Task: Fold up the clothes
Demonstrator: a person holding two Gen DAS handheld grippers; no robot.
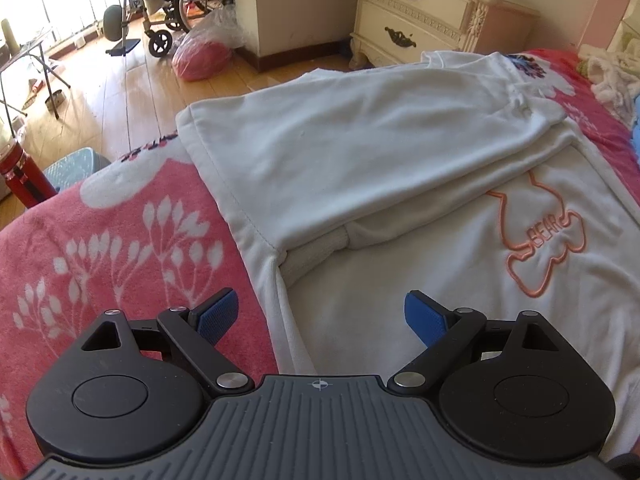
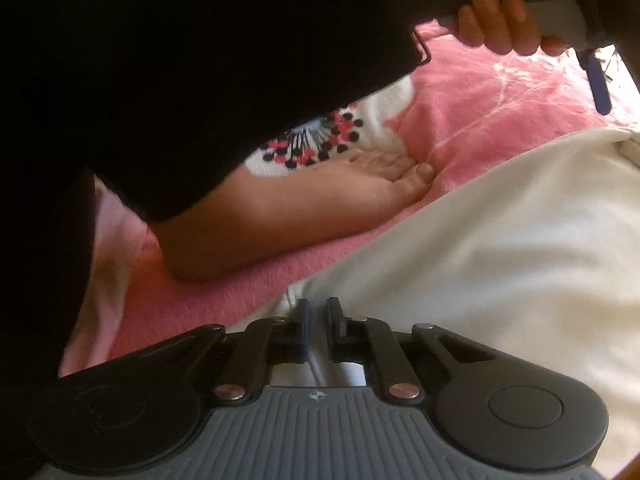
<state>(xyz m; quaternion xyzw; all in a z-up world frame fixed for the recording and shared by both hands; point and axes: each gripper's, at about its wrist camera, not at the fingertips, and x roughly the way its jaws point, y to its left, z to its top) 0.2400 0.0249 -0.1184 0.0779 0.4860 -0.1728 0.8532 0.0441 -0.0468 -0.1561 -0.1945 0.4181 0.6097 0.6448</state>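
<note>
Garment: white sweatshirt [image 1: 360,152] lay spread on the bed, its front up so the orange bear outline [image 1: 548,236] showed; that flat lay is what a fold needs.
Sleeve: one sleeve [image 1: 344,148] was already laid slantwise across the body, its ribbed cuff [image 1: 316,256] near the side seam, likely to square the shape before the next fold.
Bed cover: pink blanket [image 1: 120,240] with white leaf prints carried the garment, which reached past its far edge toward the floor side.
Left gripper: left gripper [image 1: 322,320] hung released over the near part of the sweatshirt, blue pads wide apart and nothing between them; it seemed parked there, ready to take an edge.
Right gripper: right gripper [image 2: 316,320] was nearly clenched at the sweatshirt's edge [image 2: 296,300] where it met the blanket. White cloth showed in the narrow gap behind the pads, but whether the pads truly pinched it I could not tell.
Person: a bare foot [image 2: 304,204] rested on the blanket just beside the garment, under a dark garment [image 2: 200,60]; the person appeared to be up on the bed, close to the work.
Other hand: a hand [image 2: 504,20] at the top of the right wrist view held the other tool's handle.
Surroundings: a cream nightstand [image 1: 424,12] and a wheelchair [image 1: 176,4] stood well apart, out of the way.
Stage: judged as mid-fold, with the body folds not yet done.
</note>
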